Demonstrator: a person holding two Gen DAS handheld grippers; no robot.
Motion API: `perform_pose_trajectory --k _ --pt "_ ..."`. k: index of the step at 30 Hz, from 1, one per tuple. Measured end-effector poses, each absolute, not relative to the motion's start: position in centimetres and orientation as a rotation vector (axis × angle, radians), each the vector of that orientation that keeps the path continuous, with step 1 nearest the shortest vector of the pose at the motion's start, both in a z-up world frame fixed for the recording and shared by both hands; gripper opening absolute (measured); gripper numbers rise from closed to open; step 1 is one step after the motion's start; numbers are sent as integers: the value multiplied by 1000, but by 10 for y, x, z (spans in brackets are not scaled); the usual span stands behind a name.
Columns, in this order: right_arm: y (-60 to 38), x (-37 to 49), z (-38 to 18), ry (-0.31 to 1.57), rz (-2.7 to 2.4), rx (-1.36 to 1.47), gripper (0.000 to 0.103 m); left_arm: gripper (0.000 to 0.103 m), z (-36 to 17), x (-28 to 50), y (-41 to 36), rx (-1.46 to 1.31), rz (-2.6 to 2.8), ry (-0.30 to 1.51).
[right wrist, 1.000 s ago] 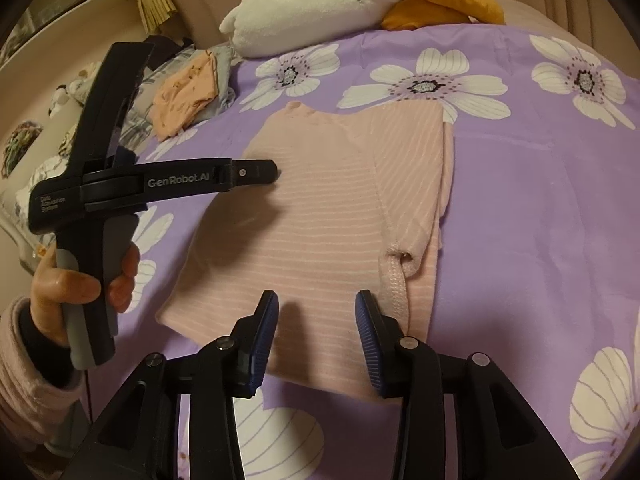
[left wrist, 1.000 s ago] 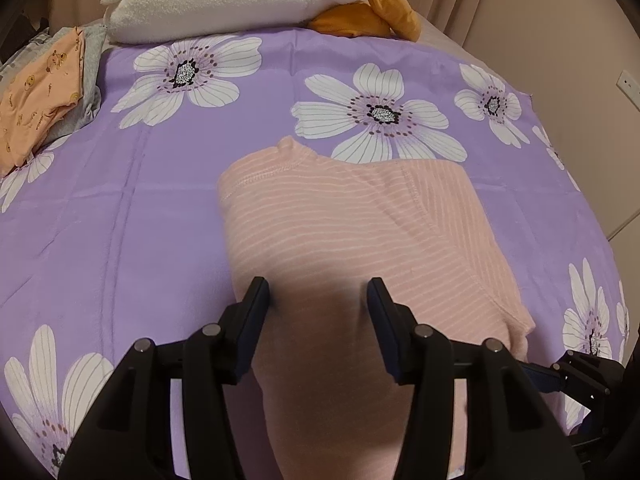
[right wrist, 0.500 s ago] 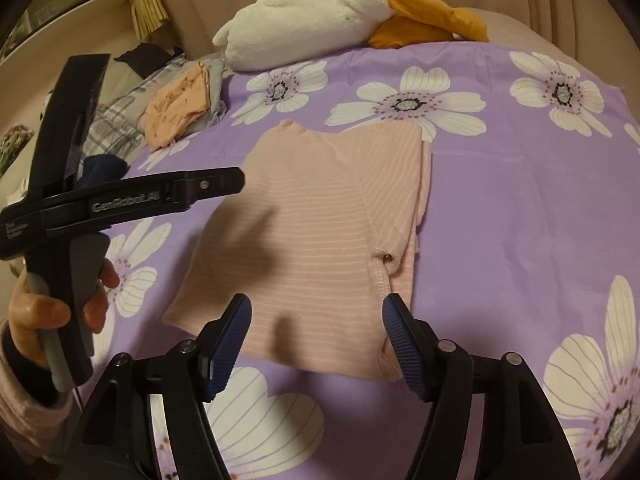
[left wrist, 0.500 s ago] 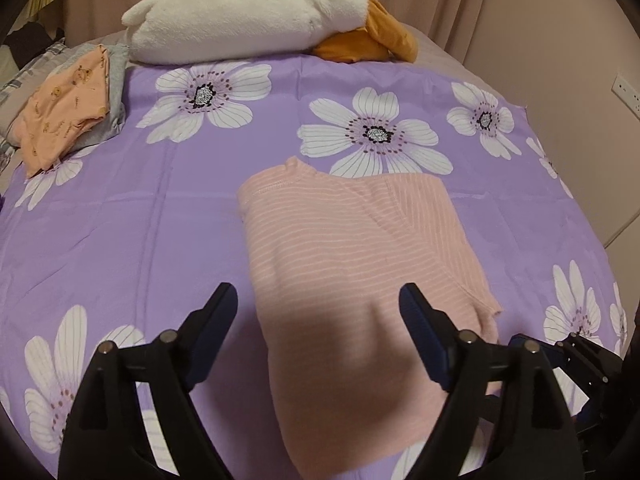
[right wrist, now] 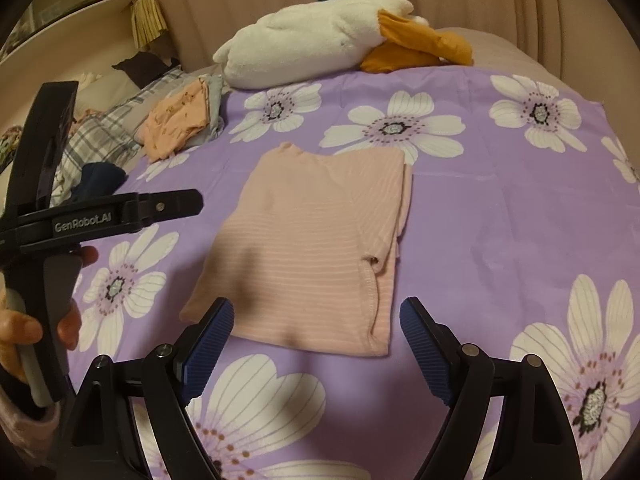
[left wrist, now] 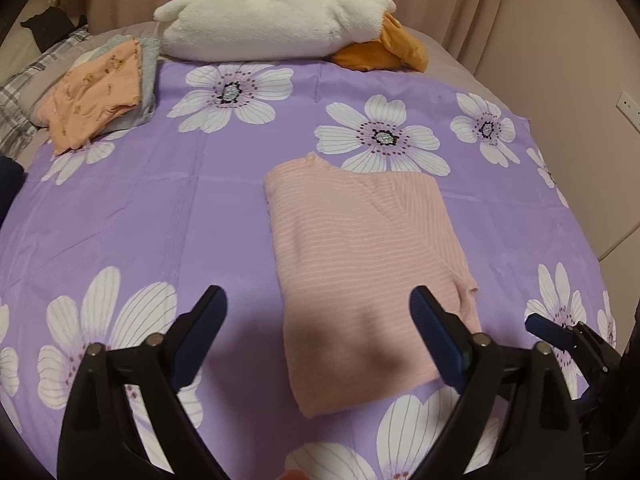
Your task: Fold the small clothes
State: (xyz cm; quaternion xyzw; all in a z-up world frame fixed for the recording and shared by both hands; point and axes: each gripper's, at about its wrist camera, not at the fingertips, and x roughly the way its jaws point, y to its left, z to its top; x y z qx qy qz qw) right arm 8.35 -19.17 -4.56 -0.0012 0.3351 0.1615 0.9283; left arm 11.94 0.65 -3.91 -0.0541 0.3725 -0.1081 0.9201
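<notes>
A pink striped shirt (left wrist: 360, 256) lies flat on the purple flowered sheet (left wrist: 160, 220), folded lengthwise with its sleeves tucked in. It also shows in the right wrist view (right wrist: 316, 236). My left gripper (left wrist: 316, 336) is open and empty, held above the shirt's near end. My right gripper (right wrist: 316, 340) is open and empty, above the shirt's bottom hem. The left gripper also shows from the side in the right wrist view (right wrist: 192, 202), held by a hand (right wrist: 24, 332) to the left of the shirt.
A pile of folded orange and grey clothes (left wrist: 100, 92) sits at the sheet's far left corner. A white and orange plush toy (left wrist: 280, 20) lies along the far edge. A plaid pillow (right wrist: 104, 136) and a dark cloth (right wrist: 98, 182) lie left of the sheet.
Both grippers have opened wide and pulled back and up from the shirt. The shirt stays flat where it lay.
</notes>
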Motion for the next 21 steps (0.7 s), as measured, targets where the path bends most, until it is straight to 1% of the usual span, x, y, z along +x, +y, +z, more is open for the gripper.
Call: perform_pose_trajectory --k 1,21 --pt "-192 82 -45 685 329 -3 85 103 -38 117 7 -111 -218 761" --pt "-187 59 -27 672 267 -18 85 103 -28 65 15 -102 -194 758"
